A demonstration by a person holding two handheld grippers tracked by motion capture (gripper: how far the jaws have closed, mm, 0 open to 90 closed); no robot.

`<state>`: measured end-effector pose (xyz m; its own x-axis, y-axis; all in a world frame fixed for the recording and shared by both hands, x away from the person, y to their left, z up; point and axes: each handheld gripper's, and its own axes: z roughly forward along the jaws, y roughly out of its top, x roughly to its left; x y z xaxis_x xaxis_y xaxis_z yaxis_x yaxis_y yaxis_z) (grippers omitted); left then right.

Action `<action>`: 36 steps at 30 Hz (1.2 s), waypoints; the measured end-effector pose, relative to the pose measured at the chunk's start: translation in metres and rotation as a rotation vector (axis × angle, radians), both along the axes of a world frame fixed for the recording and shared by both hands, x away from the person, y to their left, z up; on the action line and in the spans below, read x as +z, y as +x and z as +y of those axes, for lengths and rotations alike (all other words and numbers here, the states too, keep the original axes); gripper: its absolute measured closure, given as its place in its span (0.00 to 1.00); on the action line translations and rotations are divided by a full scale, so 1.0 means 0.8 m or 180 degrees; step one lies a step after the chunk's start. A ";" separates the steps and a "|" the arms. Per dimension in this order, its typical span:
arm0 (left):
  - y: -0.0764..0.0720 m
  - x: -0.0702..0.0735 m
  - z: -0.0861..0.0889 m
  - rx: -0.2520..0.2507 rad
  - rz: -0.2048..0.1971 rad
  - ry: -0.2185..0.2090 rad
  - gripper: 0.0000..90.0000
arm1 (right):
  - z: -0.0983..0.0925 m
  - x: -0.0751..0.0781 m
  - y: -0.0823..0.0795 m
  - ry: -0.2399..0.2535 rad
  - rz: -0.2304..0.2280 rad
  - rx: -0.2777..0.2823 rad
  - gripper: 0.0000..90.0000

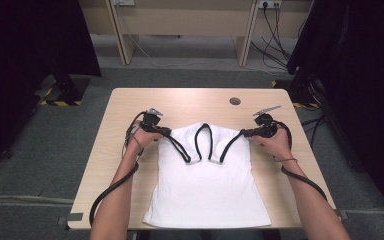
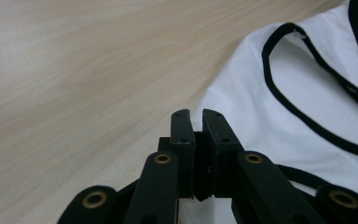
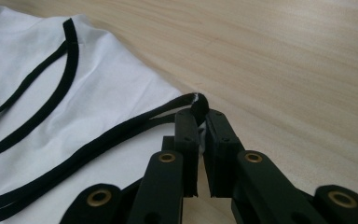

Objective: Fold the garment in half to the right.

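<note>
Folding looks barely begun: one white top (image 1: 207,185) with black trim lies flat on the table (image 1: 180,100), hem toward the person, and each gripper has pinched one upper corner of it. Left gripper (image 1: 167,133) has its jaws closed at the top's left shoulder; in the left gripper view the fingers (image 2: 182,135) stand almost together with white cloth just beside and below them, though how much fabric sits between them I cannot tell. Right gripper (image 1: 245,132) is clamped on the black strap end (image 3: 198,105), which pokes out just above its fingertips (image 3: 186,128) in the right gripper view. Both corners seem slightly raised off the wood. What is left, as I judge it, is the whole fold: carrying the shoulders toward the hem and smoothing.

Count: one top, three black trim loops across its upper edge, two grippers, two hands, one table, one round hole (image 1: 235,101) beyond the fingers.
</note>
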<state>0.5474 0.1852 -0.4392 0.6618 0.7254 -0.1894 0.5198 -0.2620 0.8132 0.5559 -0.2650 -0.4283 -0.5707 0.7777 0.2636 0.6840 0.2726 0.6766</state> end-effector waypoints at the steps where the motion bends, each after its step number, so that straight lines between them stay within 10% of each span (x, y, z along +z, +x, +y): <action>1: -0.001 0.011 -0.001 0.0039 0.0001 -0.0023 0.92 | 0.000 0.000 0.000 0.0000 0.0000 0.0000 0.95; 14: -0.013 0.044 -0.003 -0.0006 -0.0275 -0.0169 0.92 | 0.004 0.038 -0.003 0.0214 -0.0211 0.0028 0.95; 28: -0.089 0.007 0.014 -0.0203 -0.0329 -0.0022 0.91 | -0.018 0.000 -0.056 0.0273 -0.0084 0.0425 0.95; 36: -0.111 -0.015 0.017 -0.0278 -0.0276 0.0277 0.91 | -0.024 -0.017 -0.074 0.0022 -0.0019 0.0496 0.95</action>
